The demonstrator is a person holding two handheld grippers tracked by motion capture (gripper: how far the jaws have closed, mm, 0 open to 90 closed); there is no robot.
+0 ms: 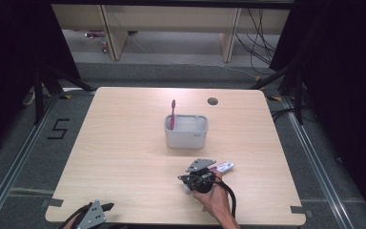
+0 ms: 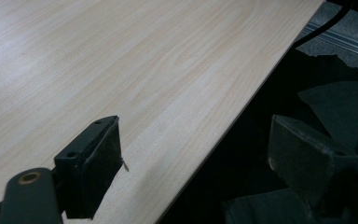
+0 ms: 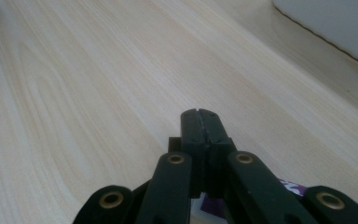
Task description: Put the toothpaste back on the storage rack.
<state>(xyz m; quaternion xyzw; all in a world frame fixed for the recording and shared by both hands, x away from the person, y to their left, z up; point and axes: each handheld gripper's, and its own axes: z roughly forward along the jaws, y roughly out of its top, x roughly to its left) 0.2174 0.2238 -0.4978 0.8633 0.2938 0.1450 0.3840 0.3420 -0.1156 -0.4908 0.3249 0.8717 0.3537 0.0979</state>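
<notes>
We've got the right gripper (image 1: pixel 201 177) down on the pale wood-grain table (image 1: pixel 124 157), jaws pressed flat together with no gap between them in the right gripper view. The white toothpaste tube with the purple print (image 1: pixel 223 166) lies flat on the table touching that gripper, sticking out past its right side. From the gripper's own camera a bit of purple-and-white print (image 3: pixel 294 188) peeks out beneath the linkage, below and behind the jaw tips, so as far as we can judge nothing is actually clamped between them.

Our left gripper (image 1: pixel 95 213) sits at the near table edge with jaws spread wide, nothing between them, one jaw over the wood and one out past the edge.

Ahead of the right jaws and well apart stands the white plastic two-compartment holder (image 1: pixel 186 131), a pink toothbrush (image 1: pixel 172 114) upright in its left compartment.

What could go wrong: lifting now probably leaves the tube behind, since the jaws closed above or beside it, and dragging the closed tips could shove it toward the edge
</notes>
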